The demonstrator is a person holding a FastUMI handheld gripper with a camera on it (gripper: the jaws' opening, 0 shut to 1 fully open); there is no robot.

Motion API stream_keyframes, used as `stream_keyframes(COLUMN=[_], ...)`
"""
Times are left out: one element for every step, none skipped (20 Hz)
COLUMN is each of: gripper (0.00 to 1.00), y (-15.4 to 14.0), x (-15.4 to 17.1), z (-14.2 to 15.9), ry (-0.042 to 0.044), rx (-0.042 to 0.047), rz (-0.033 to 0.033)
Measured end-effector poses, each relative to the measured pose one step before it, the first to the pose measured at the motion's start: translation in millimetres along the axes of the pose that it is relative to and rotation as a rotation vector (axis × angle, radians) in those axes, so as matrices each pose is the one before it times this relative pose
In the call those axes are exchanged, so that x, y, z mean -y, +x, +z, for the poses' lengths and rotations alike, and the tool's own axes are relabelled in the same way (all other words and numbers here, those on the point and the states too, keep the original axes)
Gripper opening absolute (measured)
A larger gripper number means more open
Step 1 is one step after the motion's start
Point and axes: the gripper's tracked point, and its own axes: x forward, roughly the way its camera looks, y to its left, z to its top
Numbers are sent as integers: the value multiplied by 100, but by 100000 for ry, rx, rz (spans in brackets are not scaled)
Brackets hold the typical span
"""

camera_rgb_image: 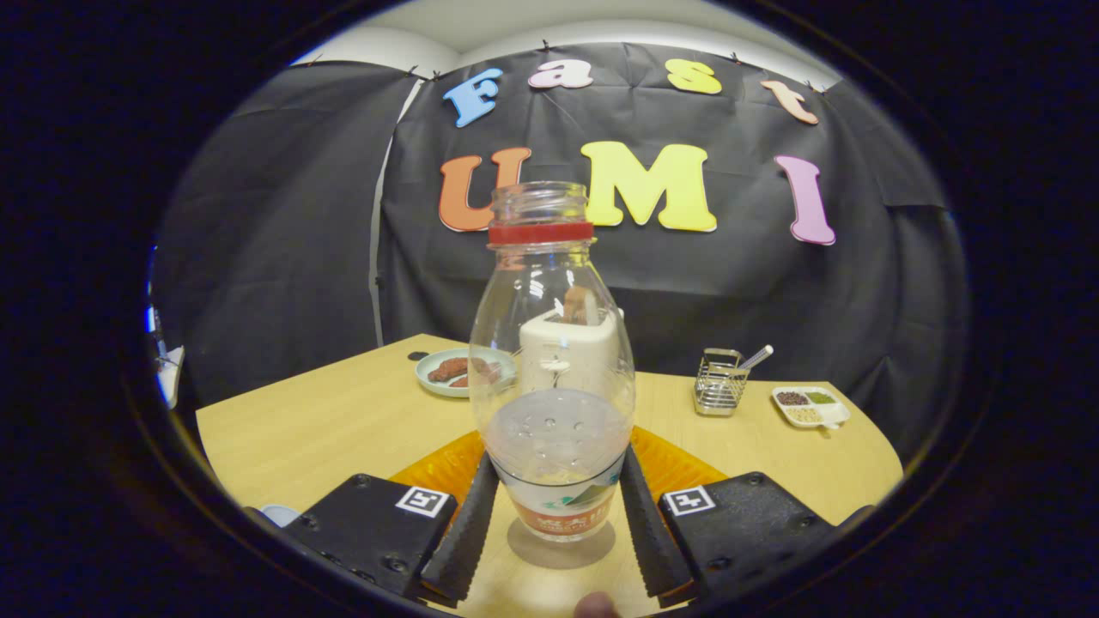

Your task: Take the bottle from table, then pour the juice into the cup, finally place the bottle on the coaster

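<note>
An uncapped clear bottle (554, 378) stands upright, gripped between the claw (554, 506) fingers above the desk (335, 421), with a wire basket (719, 382) at two o'clock.

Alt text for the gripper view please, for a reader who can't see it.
The gripper holds a clear, uncapped bottle upright, a finger pressed on each side of its lower body. An orange coaster lies just behind it on the wooden table, with a plate of food, wire rack and divided dish beyond.
</note>
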Motion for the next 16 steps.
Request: stream_keyframes(gripper=[76, 76, 76, 77, 77, 77, 77, 78, 78, 78, 79, 79, 80, 81, 82, 83], y=[260, 197, 308, 81, 269, 240, 293, 88, 169, 39, 121, -77, 25, -23, 0, -16], x=[-18, 24, 95, 50, 26, 31, 107, 203, 125, -52, -17, 92, 92, -1, 117, 29], z=[-528, -433, -325, -520, -352, -468, -394, -205, -221, -296, -123, -19, 36, -17, 29, -95], ry=[571, -126, -457, -462, -137, 120, 287, -28, -375, -280, 279, 6, -318, 8, 140, 390], rx=[-794, -362, -239, -447, -515, -444, -945, -60, -315, -452, -353, 602, -102, -94, 210, -48], rz=[-129, -403, -499, -283, 200, 246, -9, -518, -326, 150, 448, 39, -255, 109, -45, 26])
